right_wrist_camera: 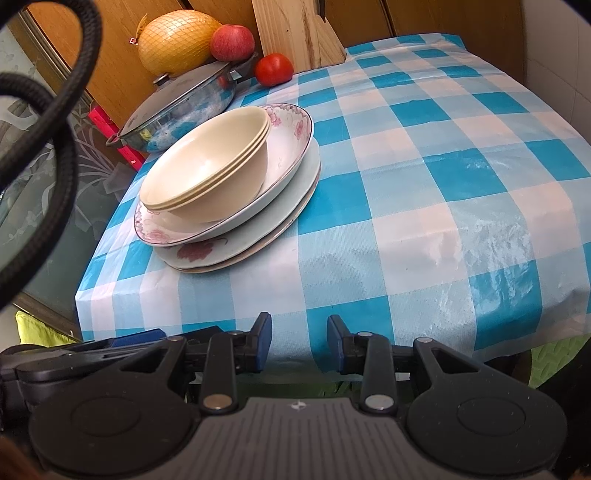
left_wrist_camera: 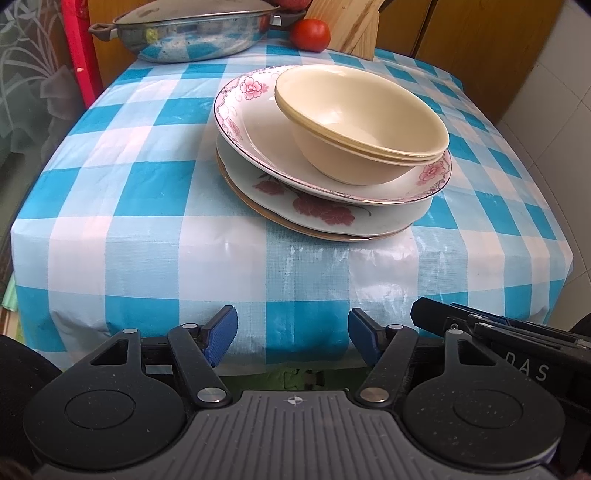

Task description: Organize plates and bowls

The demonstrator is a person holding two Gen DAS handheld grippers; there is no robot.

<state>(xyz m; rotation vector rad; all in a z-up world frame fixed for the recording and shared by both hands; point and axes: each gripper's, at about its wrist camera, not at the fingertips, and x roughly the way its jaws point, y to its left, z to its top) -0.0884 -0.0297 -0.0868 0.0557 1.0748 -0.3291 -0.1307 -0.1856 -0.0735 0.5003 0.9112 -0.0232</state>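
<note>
Left claw [left_wrist_camera: 291, 339] sits at the bottom centre of its frame, blue pads spread wide, nothing between them; it hangs just off the near edge of the tabletop [left_wrist_camera: 147, 206], which wears a blue-and-white checked cover. Right claw [right_wrist_camera: 299, 341] — same low-centre position in its own view — stands parted but narrower, also holding nothing.

Task items form one stack, centre-right in the left view and centre-left in the right view. Top: cream bowls [left_wrist_camera: 364, 118], nested, three rims countable, tilted and resting inside a pink-flowered plate [left_wrist_camera: 240, 110]. That plate lies on a plate with dark red flowers [left_wrist_camera: 321, 212]; under it a gold-edged rim of a further plate shows, pattern hidden.

Far side of the tabletop, upper left of the right view: a lidded steel pan [right_wrist_camera: 181, 110], a yellow netted fruit [right_wrist_camera: 177, 40] and an apple [right_wrist_camera: 232, 42] behind it. A tomato [right_wrist_camera: 274, 69] sits just beside the base of a wooden board [right_wrist_camera: 295, 29] leaning upright.
</note>
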